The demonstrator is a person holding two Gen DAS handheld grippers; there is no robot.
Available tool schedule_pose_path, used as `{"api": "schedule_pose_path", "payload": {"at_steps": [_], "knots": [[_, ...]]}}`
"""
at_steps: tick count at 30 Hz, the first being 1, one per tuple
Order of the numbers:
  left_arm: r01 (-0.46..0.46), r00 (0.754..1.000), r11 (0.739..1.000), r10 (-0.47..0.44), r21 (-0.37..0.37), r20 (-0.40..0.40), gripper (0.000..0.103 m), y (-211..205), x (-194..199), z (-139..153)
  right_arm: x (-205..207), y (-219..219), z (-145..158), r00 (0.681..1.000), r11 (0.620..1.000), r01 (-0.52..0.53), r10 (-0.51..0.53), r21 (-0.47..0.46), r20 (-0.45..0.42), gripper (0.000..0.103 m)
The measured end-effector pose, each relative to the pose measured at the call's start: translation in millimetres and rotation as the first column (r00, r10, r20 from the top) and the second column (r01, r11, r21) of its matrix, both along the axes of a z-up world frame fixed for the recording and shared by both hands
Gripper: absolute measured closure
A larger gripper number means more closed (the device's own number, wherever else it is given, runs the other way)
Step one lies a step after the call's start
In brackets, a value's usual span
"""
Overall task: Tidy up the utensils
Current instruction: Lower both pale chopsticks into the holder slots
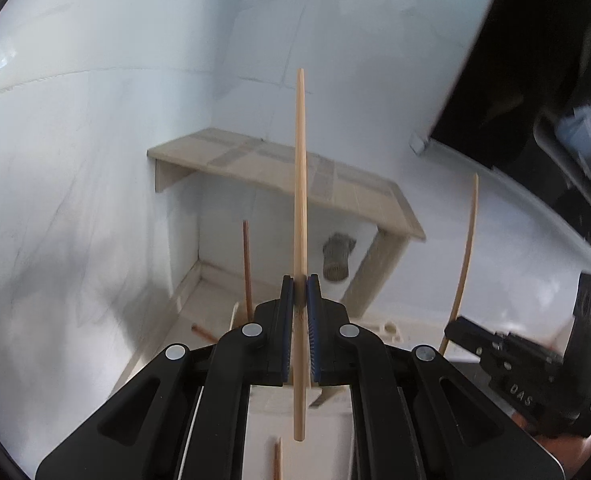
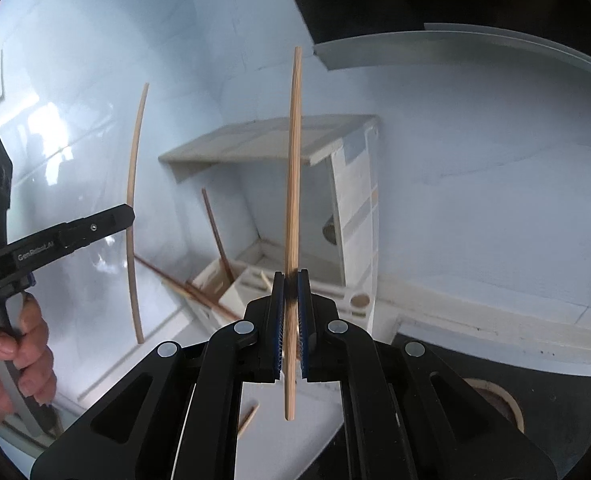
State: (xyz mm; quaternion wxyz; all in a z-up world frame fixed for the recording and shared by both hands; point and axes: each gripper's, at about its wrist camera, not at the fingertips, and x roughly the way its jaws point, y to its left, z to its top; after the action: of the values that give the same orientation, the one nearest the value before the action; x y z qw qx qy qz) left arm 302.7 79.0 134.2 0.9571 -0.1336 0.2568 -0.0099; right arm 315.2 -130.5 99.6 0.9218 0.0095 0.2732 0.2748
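The left gripper (image 1: 300, 280) is clamped on a pale chopstick (image 1: 300, 216) that stands upright between its blue pads, one end reaching below the jaws and the longer part rising in front of the wooden shelf (image 1: 255, 164). The right gripper (image 2: 291, 276) likewise pinches a second pale chopstick (image 2: 293, 184), also upright, and seen against the same shelf. Each gripper appears in the other's view, to the side, with its stick curved by the lens. A hand (image 2: 11, 360) grasps the left gripper's handle. Nearer than the shelf, low on the white table (image 1: 67, 280), sits a pale wooden utensil tray (image 2: 251, 272). A darker brown chopstick (image 1: 247, 268) leans up from the tray, and another brown one (image 2: 183, 288) lies beside it. Under the shelf, against the white wall, a small greyish object (image 1: 337, 258) is too blurred to identify.
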Motion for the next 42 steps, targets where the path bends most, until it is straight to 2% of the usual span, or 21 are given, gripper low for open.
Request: {"api": "schedule_pose_path", "payload": {"at_steps": [2,6,9,12,17,22,28,34,38,42], "knots": [[0.001,1.0,0.999,0.001,-0.039,0.03,0.097,4,5,1,3,0,2,1.0,1.0,-0.006,0.005,0.015,0.016,0.096],[-0.029,0.999,0.997,0.032,-0.065,0.041,0.097,10,16,-2,13,0,0,1.0,0.998,0.001,-0.002,0.06,0.021,0.096],[-0.034,0.997,0.999,0.036,-0.03,0.063,0.097,7,22,-2,17,2,-2,0.999,0.998,0.005,-0.007,0.055,0.039,0.096],[-0.039,0.996,0.999,0.038,0.0,0.077,0.097,4,29,-3,16,6,-3,0.995,1.0,-0.003,0.002,0.011,0.101,0.096],[-0.06,0.994,0.998,0.06,-0.009,0.096,0.097,7,36,-8,26,5,-9,0.994,1.0,-0.021,0.02,0.006,0.108,0.096],[-0.075,0.994,0.997,0.077,-0.027,0.079,0.097,15,46,-21,32,4,-17,0.994,1.0,-0.022,0.021,0.011,0.106,0.096],[-0.097,0.992,0.994,0.1,-0.046,0.073,0.097,20,56,-33,29,10,-23,0.989,0.999,-0.038,0.04,-0.017,0.143,0.096],[-0.097,0.993,0.995,0.097,-0.009,0.074,0.097,16,60,-45,18,16,-30,0.98,0.998,-0.049,0.058,-0.05,0.192,0.096],[-0.093,0.992,0.996,0.094,-0.007,0.079,0.097,12,63,-48,17,19,-36,0.979,0.996,-0.061,0.072,-0.063,0.191,0.096],[-0.086,0.994,0.996,0.084,0.028,0.074,0.097,10,66,-52,21,17,-41,0.982,0.997,-0.045,0.055,-0.059,0.181,0.096]]}}
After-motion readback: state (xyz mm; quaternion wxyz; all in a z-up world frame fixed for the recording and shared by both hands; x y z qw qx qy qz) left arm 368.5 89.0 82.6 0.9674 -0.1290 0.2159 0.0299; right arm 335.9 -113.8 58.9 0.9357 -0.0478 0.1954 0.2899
